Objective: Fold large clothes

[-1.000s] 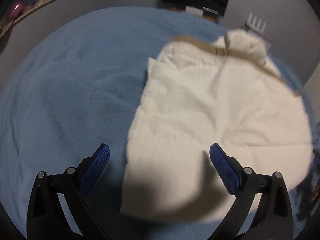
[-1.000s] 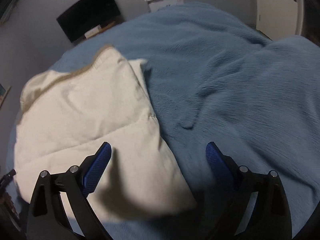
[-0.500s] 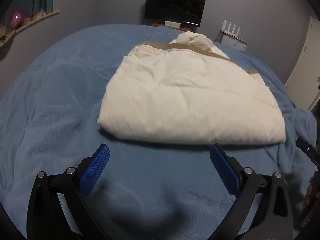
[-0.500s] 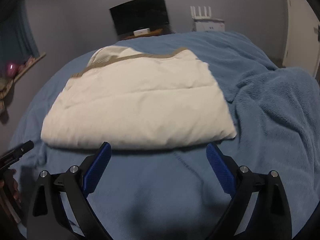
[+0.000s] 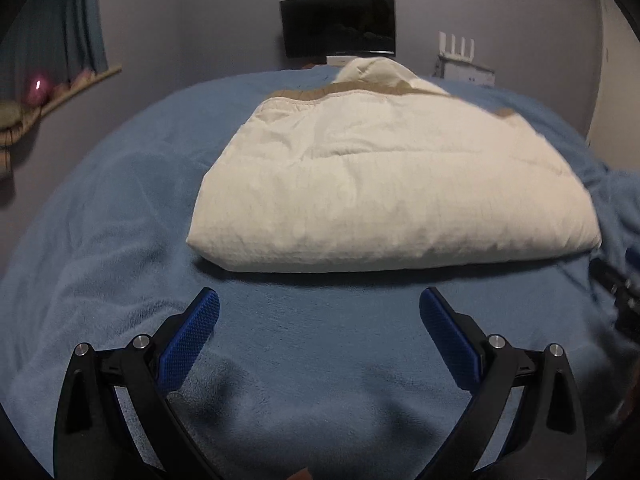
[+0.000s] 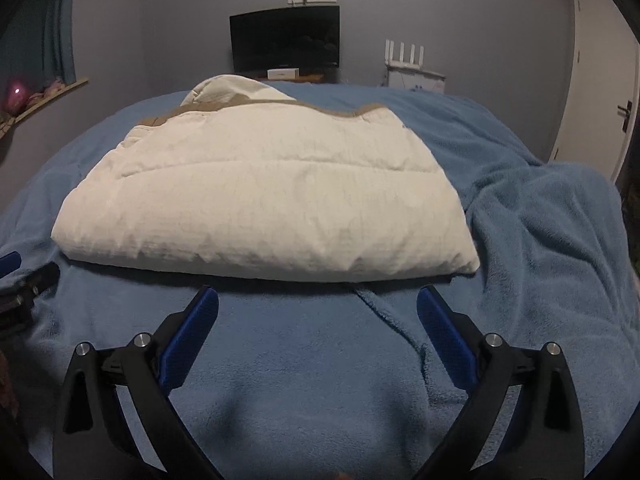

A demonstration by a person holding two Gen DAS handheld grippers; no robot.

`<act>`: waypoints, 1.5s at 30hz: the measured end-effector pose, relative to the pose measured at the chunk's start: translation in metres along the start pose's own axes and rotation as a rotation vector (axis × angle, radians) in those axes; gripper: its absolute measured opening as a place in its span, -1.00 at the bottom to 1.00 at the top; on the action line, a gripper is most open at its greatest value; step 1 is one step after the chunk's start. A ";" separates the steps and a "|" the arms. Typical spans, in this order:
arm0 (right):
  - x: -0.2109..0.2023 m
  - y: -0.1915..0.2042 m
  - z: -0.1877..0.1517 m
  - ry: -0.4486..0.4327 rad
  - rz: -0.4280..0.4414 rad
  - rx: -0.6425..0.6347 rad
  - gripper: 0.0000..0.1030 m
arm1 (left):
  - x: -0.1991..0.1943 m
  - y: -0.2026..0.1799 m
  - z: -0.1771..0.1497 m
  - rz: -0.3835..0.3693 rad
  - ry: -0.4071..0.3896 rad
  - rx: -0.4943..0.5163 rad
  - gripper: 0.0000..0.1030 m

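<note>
With its blue-padded fingers spread wide and nothing between them, the left gripper (image 5: 319, 306) hangs over bare blue blanket (image 5: 120, 208), short of the near edge of the cream padded garment (image 5: 384, 184). The right gripper (image 6: 317, 304) is just as wide and just as empty, and it too sits a little back from that near edge, more toward the garment's right end. Each gripper shows at the margin of the other's view, so they stand side by side along the same front edge.

The garment lies on the bed as a thick, roughly rectangular bundle, its rounded fold facing the grippers and a tan-trimmed hem and a loose cream flap (image 6: 236, 88) rising at the far side. Beyond the bed stand a dark screen (image 6: 286, 38), a white router with four antennas (image 6: 404, 56) and, at the right, a door (image 6: 596, 80).

Judging by the tidy shape and the free grippers, the fold looks finished or one pass short of it. If another fold is wanted, the next move calls for both grippers to go forward, pinch the two near corners through all the puffy layers, and carry them over together; a shallow bite would likely let the inner layers slip. The far flap may also need tucking.
</note>
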State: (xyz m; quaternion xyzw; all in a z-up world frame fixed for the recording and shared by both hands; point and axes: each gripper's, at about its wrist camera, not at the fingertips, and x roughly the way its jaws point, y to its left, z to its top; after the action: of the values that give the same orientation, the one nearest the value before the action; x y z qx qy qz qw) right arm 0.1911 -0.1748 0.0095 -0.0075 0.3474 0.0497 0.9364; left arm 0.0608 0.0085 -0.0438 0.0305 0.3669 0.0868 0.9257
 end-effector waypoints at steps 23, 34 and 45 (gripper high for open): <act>0.004 -0.001 -0.005 0.018 -0.023 0.003 0.85 | -0.009 -0.014 -0.003 -0.039 -0.059 0.065 0.87; 0.005 0.000 -0.006 0.021 -0.024 -0.002 0.85 | -0.008 -0.013 -0.002 -0.047 -0.056 0.065 0.87; 0.006 0.000 -0.006 0.025 -0.031 -0.006 0.85 | -0.008 -0.013 -0.002 -0.055 -0.052 0.055 0.87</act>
State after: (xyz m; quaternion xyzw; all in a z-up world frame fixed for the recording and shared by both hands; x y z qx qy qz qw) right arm 0.1919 -0.1748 0.0006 -0.0163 0.3587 0.0362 0.9326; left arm 0.0556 -0.0062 -0.0418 0.0483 0.3458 0.0506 0.9357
